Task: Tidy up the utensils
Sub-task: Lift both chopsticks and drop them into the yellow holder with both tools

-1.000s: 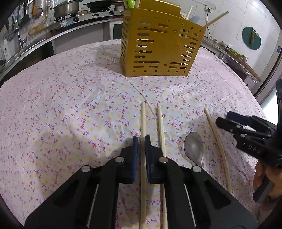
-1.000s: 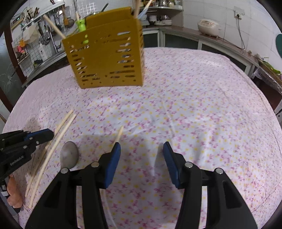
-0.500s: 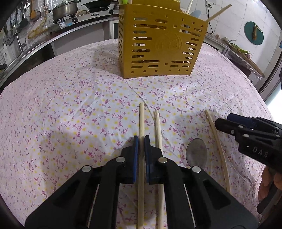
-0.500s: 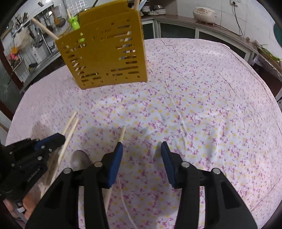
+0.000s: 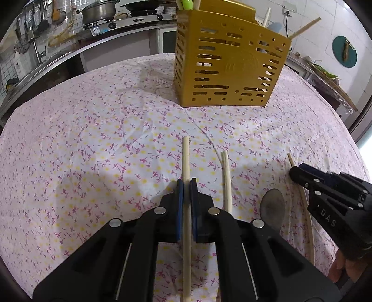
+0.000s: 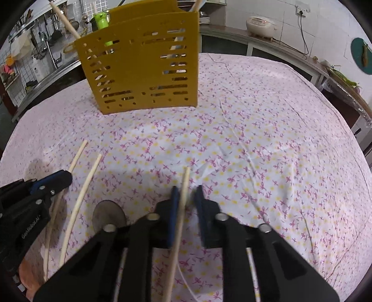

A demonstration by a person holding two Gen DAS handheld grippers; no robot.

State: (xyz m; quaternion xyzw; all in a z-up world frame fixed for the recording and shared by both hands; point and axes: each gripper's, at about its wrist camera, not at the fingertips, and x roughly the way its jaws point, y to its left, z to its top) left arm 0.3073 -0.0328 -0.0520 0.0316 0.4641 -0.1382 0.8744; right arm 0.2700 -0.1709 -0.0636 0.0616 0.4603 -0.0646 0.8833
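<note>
My left gripper (image 5: 186,183) is shut on a pale wooden chopstick (image 5: 186,153) that runs straight out between its blue pads. A second chopstick (image 5: 226,181) and a metal spoon (image 5: 272,208) lie on the cloth just right of it. My right gripper (image 6: 186,192) is closing around a third chopstick (image 6: 185,176). That stick touches the left pad, and a thin gap still shows at the right pad. The yellow slotted utensil holder (image 5: 227,67) stands upright at the far side and holds several utensils. In the left wrist view the right gripper (image 5: 295,172) sits at the right edge.
A floral cloth (image 6: 255,139) covers the round table, and the table edge falls away at the right. Behind it run a kitchen counter with a stove and pot (image 5: 100,14) and a rice cooker (image 6: 260,23). A person's fingers (image 5: 339,267) show beneath the right gripper.
The right gripper shifted left over its chopstick, and its jaws narrowed from wide apart to almost touching the stick. The left gripper stayed shut on its chopstick.
</note>
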